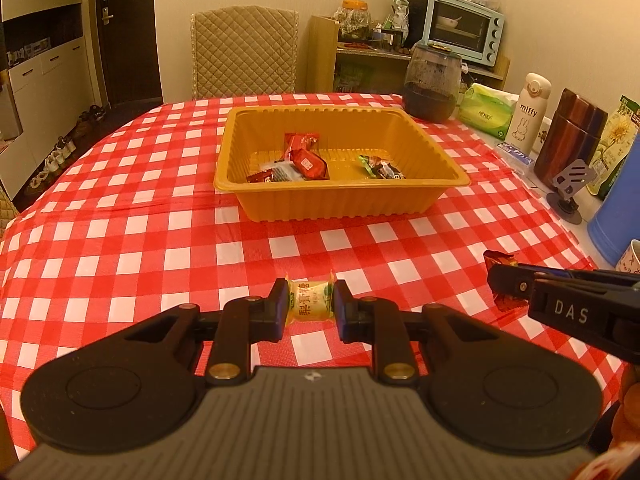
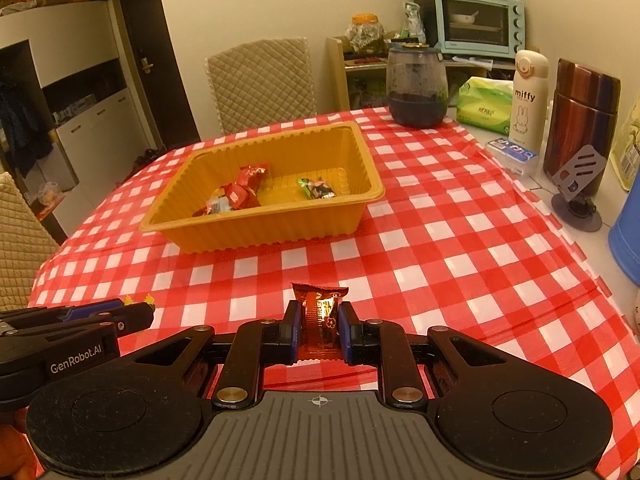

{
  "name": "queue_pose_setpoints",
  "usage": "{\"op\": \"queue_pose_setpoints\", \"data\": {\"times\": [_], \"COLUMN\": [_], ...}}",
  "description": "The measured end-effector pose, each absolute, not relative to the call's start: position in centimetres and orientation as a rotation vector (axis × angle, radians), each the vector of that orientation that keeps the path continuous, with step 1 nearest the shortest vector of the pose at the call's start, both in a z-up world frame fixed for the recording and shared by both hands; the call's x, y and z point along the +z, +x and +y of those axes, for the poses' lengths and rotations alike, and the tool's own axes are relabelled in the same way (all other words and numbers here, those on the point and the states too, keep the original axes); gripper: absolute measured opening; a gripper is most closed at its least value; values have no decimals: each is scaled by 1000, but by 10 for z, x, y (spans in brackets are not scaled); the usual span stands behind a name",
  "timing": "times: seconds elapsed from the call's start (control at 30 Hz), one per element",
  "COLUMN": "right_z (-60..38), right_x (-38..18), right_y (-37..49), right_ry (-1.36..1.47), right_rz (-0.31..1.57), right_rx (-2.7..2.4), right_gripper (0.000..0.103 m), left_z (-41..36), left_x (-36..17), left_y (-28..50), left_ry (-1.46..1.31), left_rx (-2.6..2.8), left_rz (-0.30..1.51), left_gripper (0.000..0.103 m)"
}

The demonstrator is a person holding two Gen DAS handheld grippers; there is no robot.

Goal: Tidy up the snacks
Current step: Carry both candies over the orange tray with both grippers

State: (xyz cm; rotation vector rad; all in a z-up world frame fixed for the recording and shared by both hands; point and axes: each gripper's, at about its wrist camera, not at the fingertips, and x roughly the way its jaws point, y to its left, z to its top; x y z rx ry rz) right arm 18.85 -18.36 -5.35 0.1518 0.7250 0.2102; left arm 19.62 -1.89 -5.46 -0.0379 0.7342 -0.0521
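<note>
A table covered w/ a red-and-white checked cloth (image 1: 132, 240) fills both views; creases are seen in the cloth at the front and on the right side. Behind the table a quilted beige chair (image 1: 245, 52) is pushed in against the far edge, and a 2nd quilted chair (image 2: 18, 240) is seen at the left edge in the right wrist view. Further back: dark door, white cabinets on the left, a wooden shelf unit w/ a pale blue toaster oven (image 1: 464, 28) on the right.

The cloth's right edge is crowded: dark glass jar (image 2: 416, 84), green tissue pack (image 2: 484, 106), white "miffy" bottle (image 2: 528, 96), brown metal canister (image 2: 580, 116), small phone stand (image 2: 576, 184), blue container (image 2: 626, 236). These stand just beside or off the cloth's right border.

An orange ribbed tray (image 1: 344, 204) sits near the table's middle, several red wrapped snacks (image 1: 306, 162) and a green one (image 1: 376, 168) lying inside. Open checked cloth is left betw. the tray's near wall and both tools, and more to the tray's left.

The left gripper (image 1: 310, 306) is clamped on a pale yellow-green wrapped candy (image 1: 310, 304), held above the cloth, pads pressed on its 2 ends. The right gripper (image 2: 320, 328) is clamped on a red-orange foil snack packet (image 2: 320, 316), the packet's crimped top sticking up past the fingertips. Both tools are side by side, near the table's front edge, apart from each other
</note>
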Motion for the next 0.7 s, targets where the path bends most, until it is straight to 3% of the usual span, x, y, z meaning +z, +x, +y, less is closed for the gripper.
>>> {"op": "queue_pose_setpoints", "data": {"times": [0.7], "right_z": [-185], "right_x": [-41], "right_y": [203], "right_ry": [138], "right_rz": [717], "right_rx": [220], "right_gripper": [20], "left_z": [-16], "left_x": [-32], "left_y": [214], "left_ry": [-41], "left_rx": [-77], "left_rz": [710], "left_gripper": [21]}}
